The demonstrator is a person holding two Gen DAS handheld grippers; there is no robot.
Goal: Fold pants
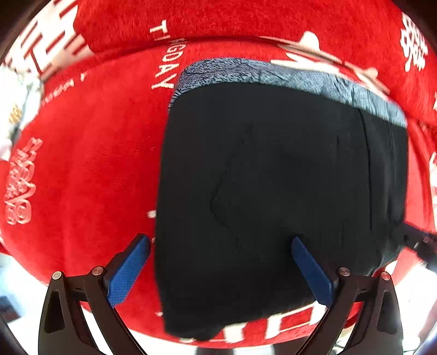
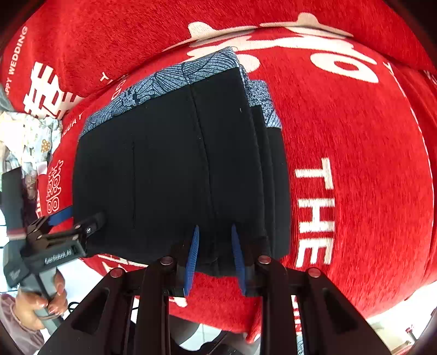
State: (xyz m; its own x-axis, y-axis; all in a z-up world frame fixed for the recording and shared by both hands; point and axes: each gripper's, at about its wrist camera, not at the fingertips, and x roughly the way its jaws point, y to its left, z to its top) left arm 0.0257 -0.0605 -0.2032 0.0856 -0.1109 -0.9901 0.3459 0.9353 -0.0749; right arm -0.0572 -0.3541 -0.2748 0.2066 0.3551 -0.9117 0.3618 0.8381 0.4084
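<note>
Black pants [image 1: 273, 185] with a blue patterned waistband [image 1: 286, 73] lie folded into a thick stack on a red blanket. My left gripper [image 1: 221, 240] is open, its blue fingers [image 1: 128, 270] wide apart, one left of the stack and one over its near edge. In the right wrist view the pants [image 2: 169, 163] show several stacked layers at the right side. My right gripper [image 2: 214, 232] has its fingers narrowly apart with the near edge of the pants between them. The left gripper [image 2: 62, 218] shows at the stack's left edge, held by a hand.
The red blanket [image 2: 355, 163] with white lettering covers the surface and a raised cushion [image 1: 245, 19] behind. Pale patterned cloth [image 2: 30, 136] lies at the far left. The blanket's near edge drops to a white floor [image 2: 396, 319].
</note>
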